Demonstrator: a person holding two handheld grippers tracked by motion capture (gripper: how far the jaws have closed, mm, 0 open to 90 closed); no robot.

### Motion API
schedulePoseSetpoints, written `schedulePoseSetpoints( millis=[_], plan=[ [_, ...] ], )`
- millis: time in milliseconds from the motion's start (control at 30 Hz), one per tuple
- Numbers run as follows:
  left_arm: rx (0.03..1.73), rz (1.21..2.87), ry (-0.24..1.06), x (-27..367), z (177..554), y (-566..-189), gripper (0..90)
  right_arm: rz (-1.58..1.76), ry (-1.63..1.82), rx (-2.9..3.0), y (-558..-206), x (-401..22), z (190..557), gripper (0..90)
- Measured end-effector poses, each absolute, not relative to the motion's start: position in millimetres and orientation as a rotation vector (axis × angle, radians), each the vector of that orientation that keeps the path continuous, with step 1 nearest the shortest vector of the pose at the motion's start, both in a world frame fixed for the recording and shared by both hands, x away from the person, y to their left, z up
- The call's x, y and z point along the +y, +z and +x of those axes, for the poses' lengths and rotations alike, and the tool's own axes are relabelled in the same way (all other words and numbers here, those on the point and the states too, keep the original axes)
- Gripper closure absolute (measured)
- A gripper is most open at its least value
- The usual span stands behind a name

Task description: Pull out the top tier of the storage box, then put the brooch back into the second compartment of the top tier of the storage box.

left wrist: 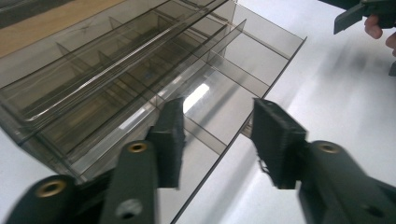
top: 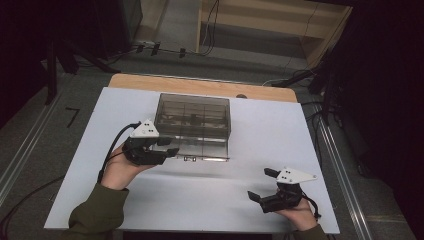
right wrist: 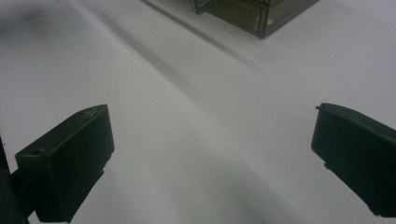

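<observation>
One smoky clear compartment box (top: 194,120) at mid-table on one white sheet (top: 150,195), lid (top: 202,150) folded flat toward the near edge; two grippers, left gripper (top: 167,146) at the lid's left end, right gripper (top: 262,184) well apart, lower right. Left gripper view: jaws parted astride the lid edge (left wrist: 219,140), pads not pressing. Right gripper view: jaws spread wide over bare sheet; one box corner (right wrist: 261,14) far off.

You work at a white table top (top: 260,135) with a bare wooden strip (top: 200,86) along its far edge. Around it the grey floor (top: 90,85) carries cables (top: 165,49), a metal rail (top: 22,150) runs at your left, and pale wooden furniture (top: 280,22) stands far off amid darkness.
</observation>
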State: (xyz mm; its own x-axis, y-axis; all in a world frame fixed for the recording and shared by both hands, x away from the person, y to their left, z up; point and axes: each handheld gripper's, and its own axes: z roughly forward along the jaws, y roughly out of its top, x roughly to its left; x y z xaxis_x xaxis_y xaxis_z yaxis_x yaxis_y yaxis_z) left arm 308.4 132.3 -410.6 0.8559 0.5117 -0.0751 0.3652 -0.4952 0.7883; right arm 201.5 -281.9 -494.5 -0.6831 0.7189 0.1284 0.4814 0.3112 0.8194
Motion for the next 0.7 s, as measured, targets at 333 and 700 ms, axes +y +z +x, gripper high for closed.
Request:
schedulePoseSetpoints(
  millis=[333,700],
  plan=[
    [0.648,2.141,0.236,149,307,-411,32.1,1.092,1.309,2.32,-494,-282,202,0.0],
    [0.668,2.144,0.255,167,302,-416,24.7,1.092,1.306,2.321,-495,-282,202,0.0]
  ],
)
